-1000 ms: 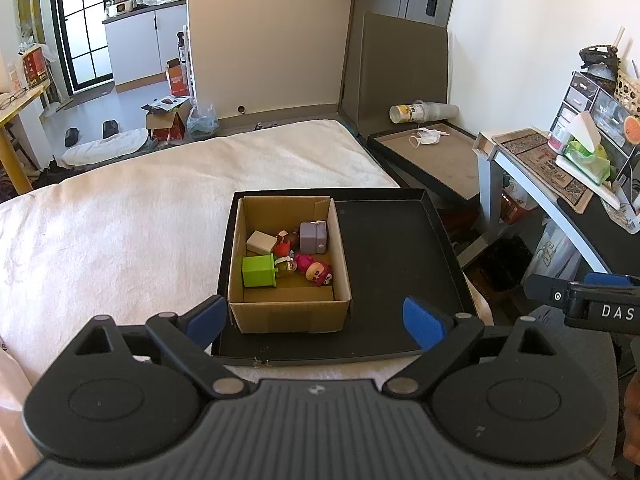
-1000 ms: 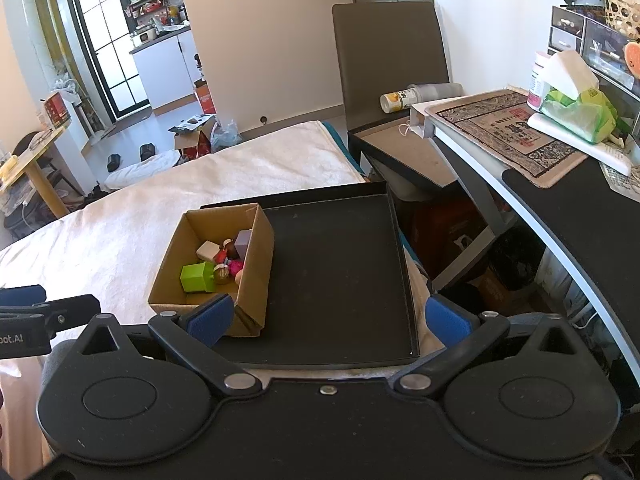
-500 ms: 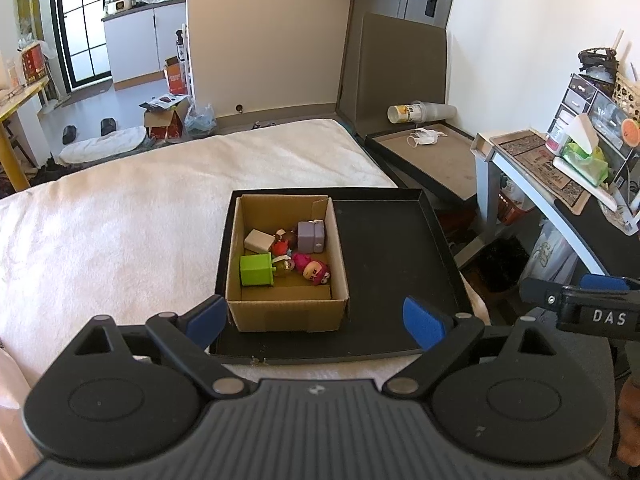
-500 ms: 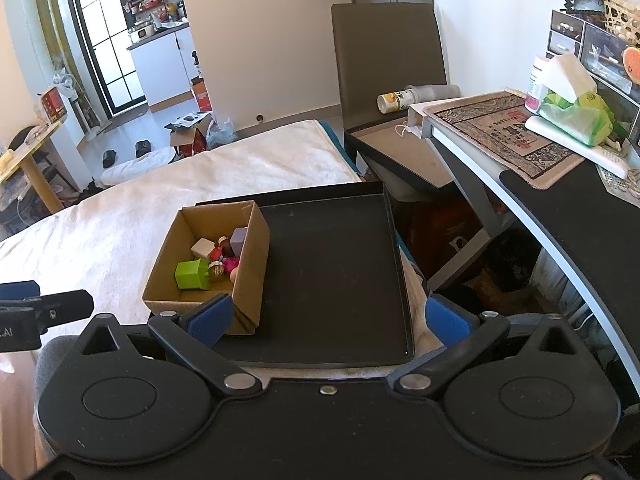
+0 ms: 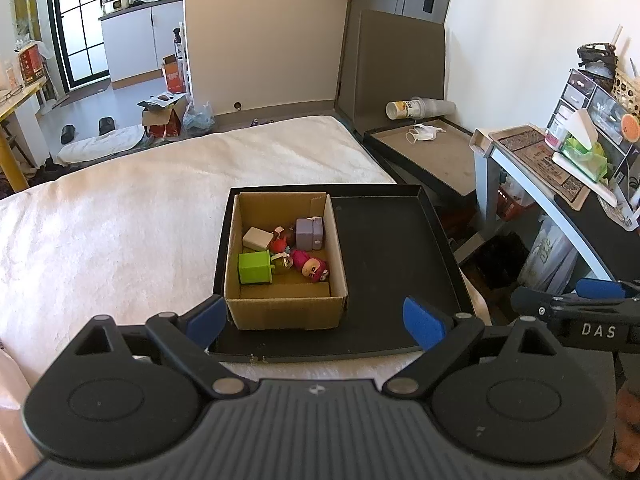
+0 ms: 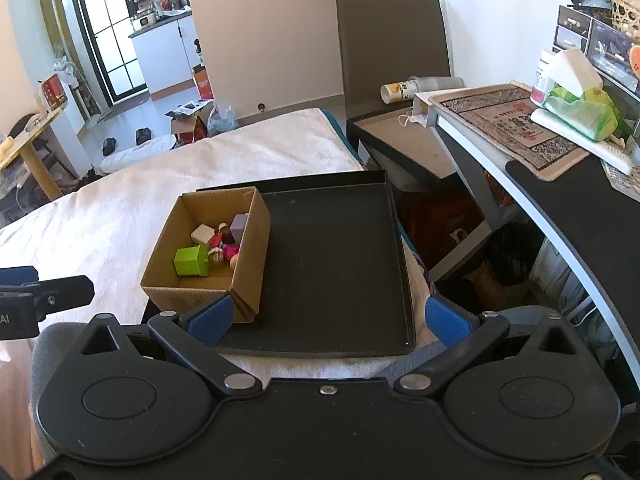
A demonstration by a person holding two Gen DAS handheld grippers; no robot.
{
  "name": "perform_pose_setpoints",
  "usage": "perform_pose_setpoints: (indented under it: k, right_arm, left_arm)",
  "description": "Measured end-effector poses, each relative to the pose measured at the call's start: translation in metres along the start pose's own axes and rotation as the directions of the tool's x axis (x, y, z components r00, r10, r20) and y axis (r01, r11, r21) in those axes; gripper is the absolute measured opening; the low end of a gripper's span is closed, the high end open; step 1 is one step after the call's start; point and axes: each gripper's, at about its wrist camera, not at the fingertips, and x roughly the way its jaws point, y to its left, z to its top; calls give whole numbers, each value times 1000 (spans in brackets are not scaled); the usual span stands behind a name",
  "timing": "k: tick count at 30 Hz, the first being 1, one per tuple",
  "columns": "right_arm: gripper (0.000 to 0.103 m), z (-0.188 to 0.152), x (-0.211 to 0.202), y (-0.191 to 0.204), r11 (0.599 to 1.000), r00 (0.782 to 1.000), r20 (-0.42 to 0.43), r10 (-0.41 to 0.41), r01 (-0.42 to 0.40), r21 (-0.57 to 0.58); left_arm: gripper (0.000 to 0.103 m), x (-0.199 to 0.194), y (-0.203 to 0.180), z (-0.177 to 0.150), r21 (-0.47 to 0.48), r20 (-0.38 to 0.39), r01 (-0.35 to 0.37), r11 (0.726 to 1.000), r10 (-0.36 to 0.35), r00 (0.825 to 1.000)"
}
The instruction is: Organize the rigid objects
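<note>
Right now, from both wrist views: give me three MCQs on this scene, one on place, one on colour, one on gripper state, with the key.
1. Where does the cardboard box stand?
A. On the left part of the black tray
B. On the desk at the right
C. On the floor by the door

2. What colour is the cube nearest the box's front left corner?
A. Blue
B. Green
C. Orange

3. How do the left gripper and the right gripper stand?
A. Both shut on toys
B. Left open, right shut on the box
C. Both open, holding nothing

Key: 1 A, the box sits inside the tray against its left wall, and the tray lies on the white blanket. 2 B, the cube is bright green in both views. 3 C, each view shows the blue pads wide apart with nothing between them.
</note>
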Motion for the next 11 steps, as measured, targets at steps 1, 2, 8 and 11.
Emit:
perform_pose_setpoints:
  k: [1,2,8,11]
  right_arm:
    - [103,0,1,0,1000,1000,-1,-1,1,-1]
    - [103,-1,1,1,1000,1000,-2,-2,2,-2]
    - [103,-2,2,1,1000,1000,-8,-4,4,-3]
    - [103,-2,5,0,1000,1000,-14,-3,3,1]
  left_arm:
    - [95,0,0,0,0,-1,0,1000,0,1000]
    - [95,1,1,0,-2,-2,0,1000,0,1000]
    - [95,0,0,0,0,14,-4,1000,4,1000]
    - [95,1,0,0,-1,10,2,1000,-2,1000]
